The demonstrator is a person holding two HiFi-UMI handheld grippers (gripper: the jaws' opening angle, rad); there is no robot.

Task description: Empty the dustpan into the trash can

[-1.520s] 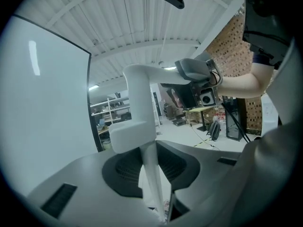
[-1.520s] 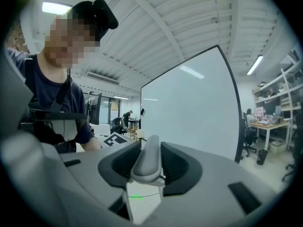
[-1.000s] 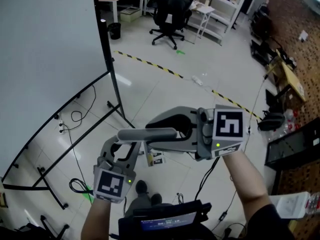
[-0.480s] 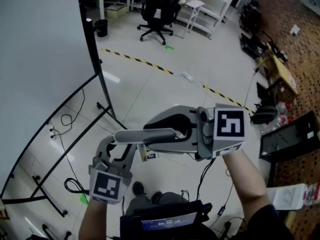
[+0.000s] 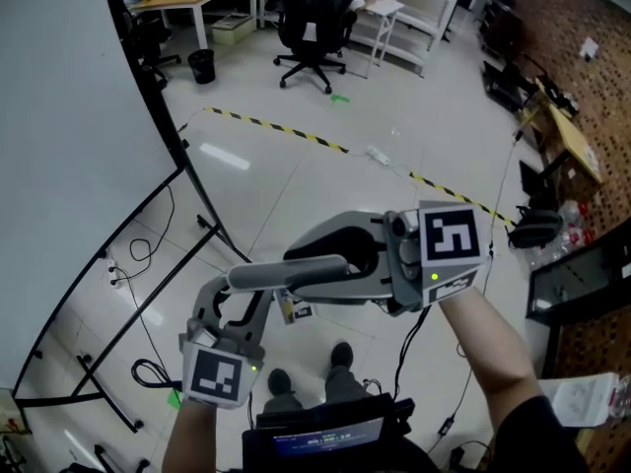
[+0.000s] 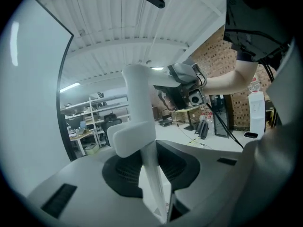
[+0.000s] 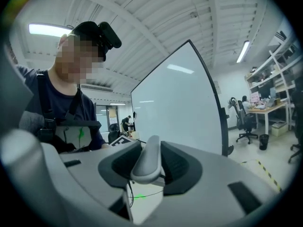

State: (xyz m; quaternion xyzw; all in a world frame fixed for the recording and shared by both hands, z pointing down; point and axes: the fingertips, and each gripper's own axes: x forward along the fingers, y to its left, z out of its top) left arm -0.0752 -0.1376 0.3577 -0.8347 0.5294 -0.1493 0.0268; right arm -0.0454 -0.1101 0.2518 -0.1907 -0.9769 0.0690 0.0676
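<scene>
A grey L-shaped dustpan handle (image 5: 286,271) hangs in the air between my two grippers. My right gripper (image 5: 357,264) is shut on the handle's horizontal bar (image 7: 149,157), which lies between its dark pads. My left gripper (image 5: 237,310) is shut on the thin lower stem (image 6: 154,183), below the bend. From the left gripper view the handle (image 6: 139,98) rises and bends toward the right gripper (image 6: 189,86). The pan itself is not clearly seen. A small black trash can (image 5: 201,65) stands far off beside a desk.
A large whiteboard (image 5: 69,146) on a black stand (image 5: 118,304) fills the left side, with cables (image 5: 148,249) on the floor beneath. Yellow-black tape (image 5: 296,134) crosses the tiled floor. An office chair (image 5: 311,18), shelves and desks stand at the back. My shoes (image 5: 340,355) show below.
The view has swung: the whiteboard slid leftwards, and the desk came into sight at top left. Both grippers keep their hold on the handle; the left one sits slightly lower.
</scene>
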